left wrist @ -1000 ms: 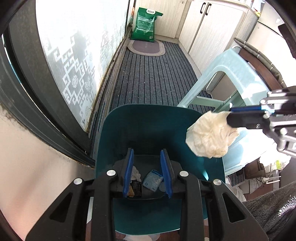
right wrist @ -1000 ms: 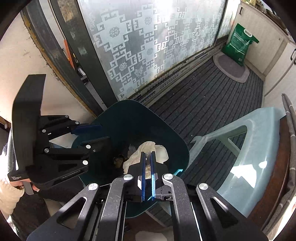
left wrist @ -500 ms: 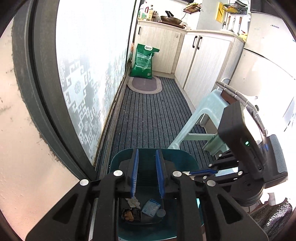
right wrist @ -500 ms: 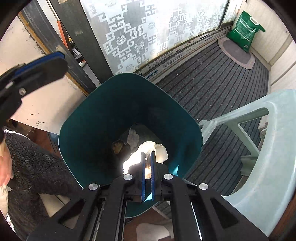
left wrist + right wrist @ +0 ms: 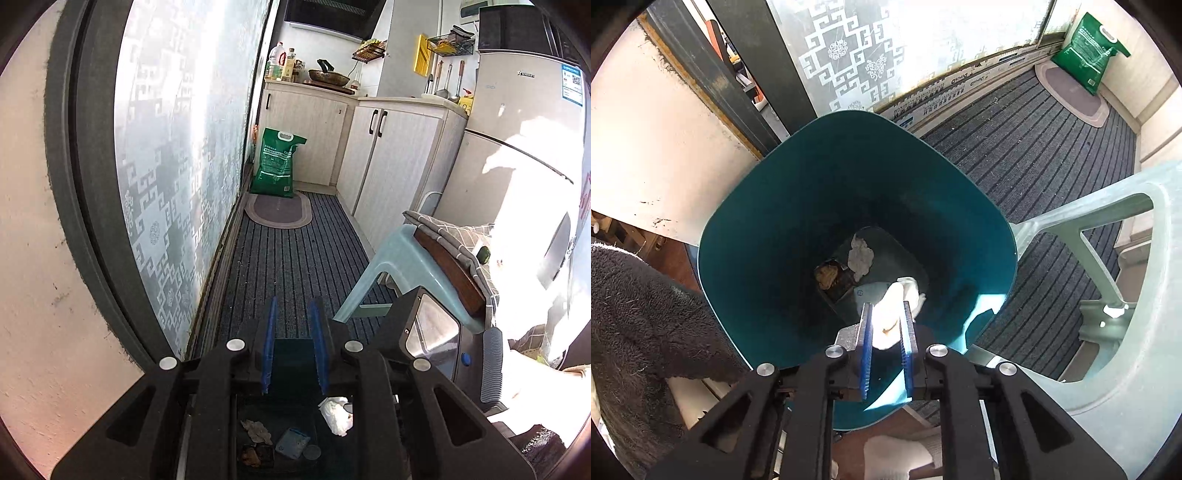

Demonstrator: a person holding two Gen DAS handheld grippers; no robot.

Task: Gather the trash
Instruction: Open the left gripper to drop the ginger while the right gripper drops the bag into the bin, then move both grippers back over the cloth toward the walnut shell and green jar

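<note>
Tissue wad (image 5: 892, 314) hangs between the just parted fingers of the right gripper (image 5: 886, 325), directly above the open teal bin (image 5: 746, 206), while the left gripper (image 5: 293, 325), nearly closed and empty, stands farther off.

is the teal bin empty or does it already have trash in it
Not empty. The teal bin holds a crumpled tissue and brown scraps on its bottom.
</note>
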